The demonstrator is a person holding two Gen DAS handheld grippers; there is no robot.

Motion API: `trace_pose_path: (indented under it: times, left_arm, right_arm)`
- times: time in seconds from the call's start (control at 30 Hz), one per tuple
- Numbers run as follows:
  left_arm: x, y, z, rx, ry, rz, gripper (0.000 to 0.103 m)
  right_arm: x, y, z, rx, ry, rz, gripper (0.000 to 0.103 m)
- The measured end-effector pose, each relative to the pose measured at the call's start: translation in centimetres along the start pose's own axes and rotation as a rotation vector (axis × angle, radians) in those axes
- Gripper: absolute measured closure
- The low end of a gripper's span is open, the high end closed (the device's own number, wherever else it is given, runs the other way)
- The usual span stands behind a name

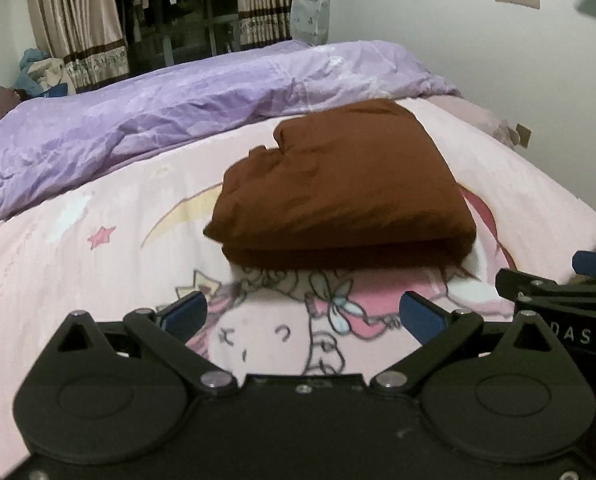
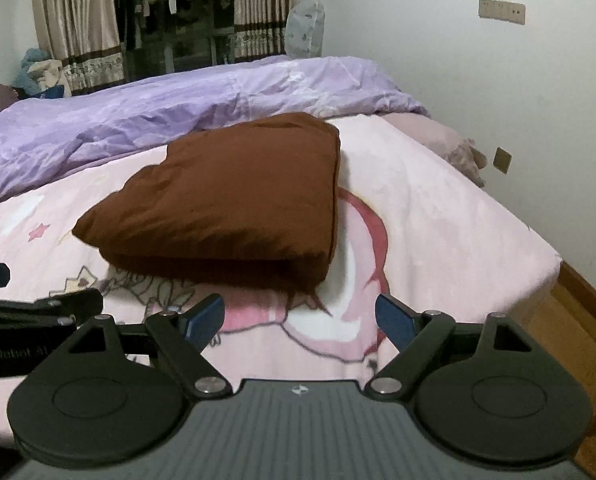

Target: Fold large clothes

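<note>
Brown garment (image 1: 338, 188) is lying folded at frame centre on the bed (image 1: 97, 264). Left gripper (image 1: 302, 314) and right gripper (image 2: 298, 318) are hovering spread, empty. Folding is looking finished; next, probably only tidying edges.

the folded brown garment (image 1: 338, 188) is lying on the pink bed sheet (image 1: 117, 264) at twelve o'clock from the left gripper (image 1: 304, 312), whose jaws are standing wide apart, holding nothing.

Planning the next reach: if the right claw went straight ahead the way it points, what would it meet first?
Probably the folded brown garment on the pink sheet. The right claw is open, empty, and aimed near its right front corner; depth is unclear, so it might skim past.
</note>
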State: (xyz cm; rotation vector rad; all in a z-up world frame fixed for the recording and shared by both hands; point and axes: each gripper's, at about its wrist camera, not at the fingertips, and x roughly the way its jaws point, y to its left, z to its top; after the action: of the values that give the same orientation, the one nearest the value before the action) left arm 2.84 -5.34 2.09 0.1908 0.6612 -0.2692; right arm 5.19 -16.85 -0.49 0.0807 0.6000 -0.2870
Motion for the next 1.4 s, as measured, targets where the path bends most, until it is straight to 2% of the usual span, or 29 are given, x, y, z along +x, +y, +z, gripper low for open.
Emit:
trace_pose_path:
  times: [0.27, 1.4]
  left_arm:
    - [-1.7, -1.1, 0.0, 0.019, -0.04, 0.014, 0.0]
    - [-1.7, -0.7, 0.0, -0.023, -0.045, 0.035, 0.0]
  right_arm:
    - [-1.3, -0.2, -0.2, 0.014, -0.03, 0.007, 0.004]
    - [-1.6, 0.4, -0.6, 0.009, -0.034, -0.001, 0.004]
